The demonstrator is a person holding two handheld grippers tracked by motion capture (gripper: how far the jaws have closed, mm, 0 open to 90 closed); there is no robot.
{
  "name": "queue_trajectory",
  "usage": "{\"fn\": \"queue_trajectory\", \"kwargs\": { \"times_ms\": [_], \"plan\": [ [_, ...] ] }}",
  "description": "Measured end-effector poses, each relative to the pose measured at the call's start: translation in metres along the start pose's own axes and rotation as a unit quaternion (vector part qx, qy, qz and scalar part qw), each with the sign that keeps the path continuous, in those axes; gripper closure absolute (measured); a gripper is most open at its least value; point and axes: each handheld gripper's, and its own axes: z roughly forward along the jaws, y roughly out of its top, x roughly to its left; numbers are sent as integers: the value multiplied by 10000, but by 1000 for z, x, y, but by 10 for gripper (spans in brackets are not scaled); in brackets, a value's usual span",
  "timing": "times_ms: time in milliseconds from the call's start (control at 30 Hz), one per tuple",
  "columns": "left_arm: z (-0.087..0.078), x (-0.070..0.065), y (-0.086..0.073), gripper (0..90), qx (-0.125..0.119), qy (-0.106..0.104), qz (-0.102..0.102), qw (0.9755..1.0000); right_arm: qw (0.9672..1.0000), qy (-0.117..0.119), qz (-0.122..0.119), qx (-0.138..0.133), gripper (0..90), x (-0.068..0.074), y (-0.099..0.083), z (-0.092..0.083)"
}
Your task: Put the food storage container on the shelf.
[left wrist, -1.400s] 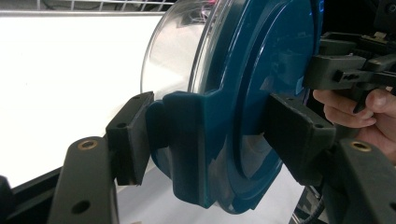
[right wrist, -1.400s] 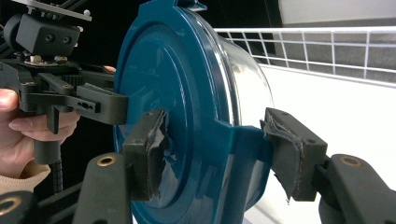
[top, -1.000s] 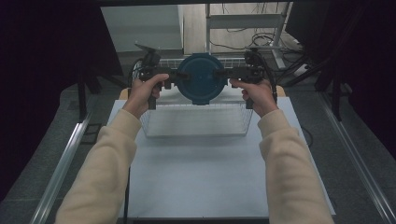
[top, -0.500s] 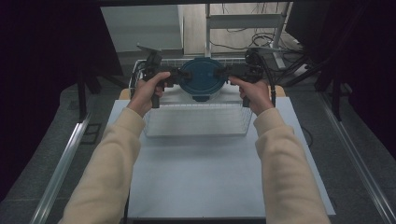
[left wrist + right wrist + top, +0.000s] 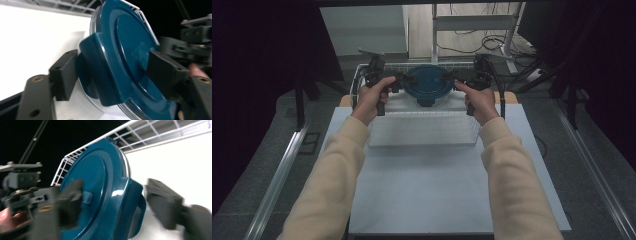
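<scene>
**Release of the lidded container at the far rack**

While both hands hold level, the left tool (image 5: 398, 80) has just been opening, its jaws apart around the side clip of the blue-lidded container (image 5: 427, 85) without pressing. That container sits in the white wire rack (image 5: 362, 70) at the worktop's (image 5: 432, 190) far edge. The right tool (image 5: 451, 76) has likewise just been widening, clear of its clip. Next, judging by this, both tools draw outward.

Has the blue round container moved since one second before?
Yes. The blue container went farther from the person, away from the clear tray, into the white wire basket.
</scene>
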Motion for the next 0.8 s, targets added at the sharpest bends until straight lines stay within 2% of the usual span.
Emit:
{"fn": "queue_trajectory", "kwargs": {
  "times_ms": [33, 67, 167, 300, 400, 500, 533, 567, 600, 633, 700, 800],
  "plan": [
    [0, 0, 0, 232, 0, 0, 0, 10000, 10000, 0, 0, 0, 260, 0, 0, 0],
    [-2, -4, 0, 210, -118, 179, 123, 9997, 9999, -109, 1, -99, 202, 1, 0, -2],
    [-4, -5, 0, 185, -190, 141, 105, 9997, 9996, -99, -39, -251, 182, 2, 1, -6],
    [-11, -7, -2, 177, -297, 264, 276, 9988, 9992, -74, -155, -350, 162, 6, -2, -12],
    [-19, -12, -6, 174, -292, 346, 474, 9979, 9979, -224, -501, -333, 160, 12, -5, -18],
    [-31, -16, -11, 175, -280, 541, 793, 9950, 9947, -359, -934, -250, 158, 18, -9, -26],
    [-36, -17, -13, 177, -297, 537, 850, 9945, 9908, -460, -1253, -219, 159, 22, -11, -33],
    [-40, -18, -14, 177, -326, 519, 912, 9939, 9908, -460, -1253, -219, 159, 22, -11, -33],
    [-47, -20, -19, 180, -379, 477, 965, 9935, 9853, -537, -1610, -211, 159, 25, -14, -39],
    [-47, -20, -19, 181, -379, 477, 965, 9935, 9853, -537, -1610, -211, 159, 25, -14, -39],
    [-53, -23, -25, 182, -414, 452, 1007, 9930, 9804, -490, -1887, -289, 160, 26, -19, -46],
    [-63, -26, -37, 183, -405, 411, 1161, 9916, 9767, -335, -2091, -342, 160, 24, -30, -57]
  ]
}}
